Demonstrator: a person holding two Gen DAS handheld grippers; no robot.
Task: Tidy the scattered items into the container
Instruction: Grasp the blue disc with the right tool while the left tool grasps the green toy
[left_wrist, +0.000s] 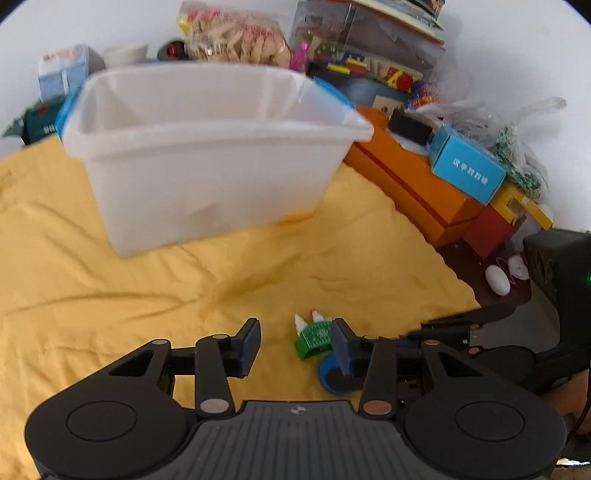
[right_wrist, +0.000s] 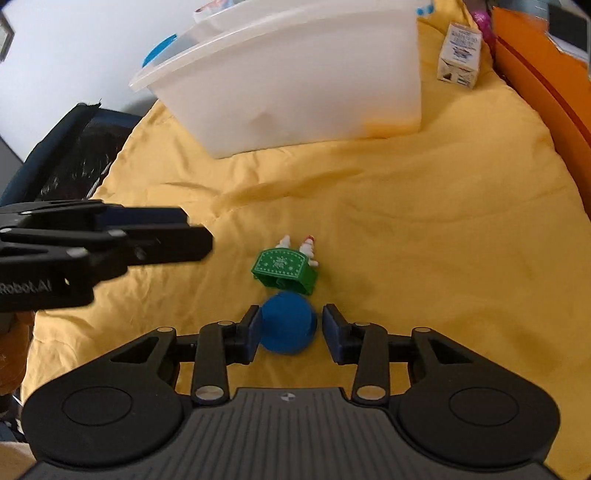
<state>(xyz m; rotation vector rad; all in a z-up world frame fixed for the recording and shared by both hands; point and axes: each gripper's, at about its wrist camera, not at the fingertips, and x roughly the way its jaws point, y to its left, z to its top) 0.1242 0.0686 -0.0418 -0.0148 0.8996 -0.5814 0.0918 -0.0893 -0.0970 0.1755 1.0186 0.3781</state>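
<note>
A yellow cloth (right_wrist: 406, 221) covers the surface where I work, wrinkled in many places, and behind it a white wall stands with a lot of clutter along the far side. Nearest to me, my right gripper (right_wrist: 291, 334) is down at the cloth with its jaws apart around a blue round item (right_wrist: 288, 323); the left pad seems to touch it or nearly, while a small gap shows at the right pad, so I judge that it is not yet clamped. Just beyond the blue item, touching it or almost, lies a small green toy (right_wrist: 284, 271) with white figures on its far edge. My left gripper (left_wrist: 295, 345) is also low over the cloth, with its jaws apart and nothing between them; the green toy sits just beside its right finger, not inside the gap. Farther away the white plastic container (left_wrist: 207, 147) stands on the cloth, well apart from both items. Its inside looks empty in the part that I can see, though I cannot see the whole bottom; something orange shows dimly through its wall near one lower corner. A small carton (right_wrist: 460, 55) stands on the cloth beside the container. In my judgement the task is at an early stage: both small items are still outside, and they must be grasped, carried over and dropped in.
</note>
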